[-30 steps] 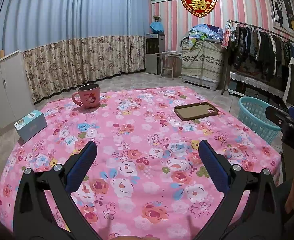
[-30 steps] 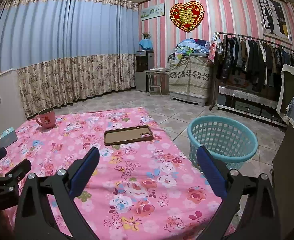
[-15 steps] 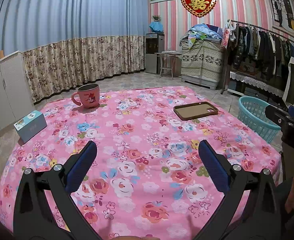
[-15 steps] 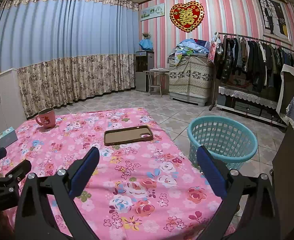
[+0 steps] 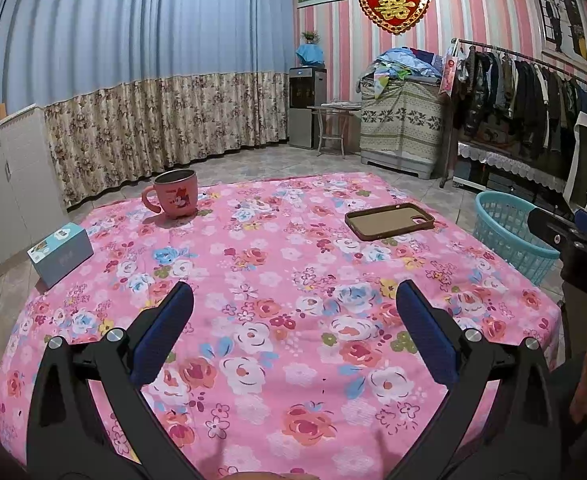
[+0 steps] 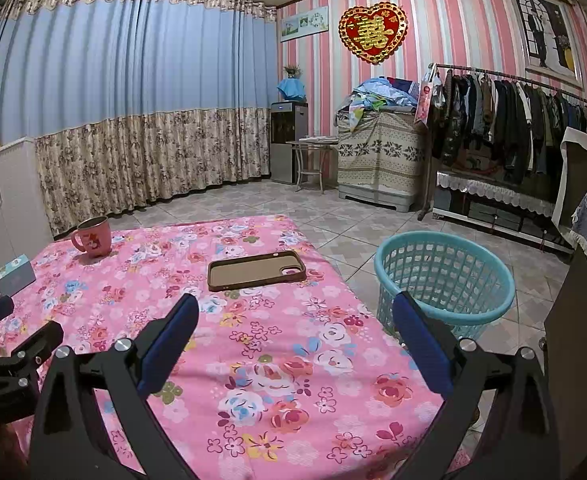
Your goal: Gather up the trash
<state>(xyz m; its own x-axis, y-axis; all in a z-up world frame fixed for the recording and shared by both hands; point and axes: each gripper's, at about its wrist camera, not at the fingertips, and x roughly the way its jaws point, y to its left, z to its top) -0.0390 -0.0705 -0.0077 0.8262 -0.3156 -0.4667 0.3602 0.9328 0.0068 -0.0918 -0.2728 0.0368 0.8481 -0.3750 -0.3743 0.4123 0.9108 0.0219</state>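
The left gripper (image 5: 293, 320) hung over the near part of the counter (image 5: 277, 380), its blue fingers (image 5: 163, 334) spread wide with nothing between them; the right gripper (image 6: 295, 328) hung likewise over the counter's right edge, fingers (image 6: 421, 344) wide and empty. Farther on, a brown phone case (image 6: 256, 270) lay flat on the pink floral cloth (image 6: 253, 360); a small blue box (image 5: 60, 248) sat at the left edge; a pink mug (image 5: 173, 193) stood at the far side. The teal basket (image 6: 445, 280) stood on the floor just beside the counter's right edge.
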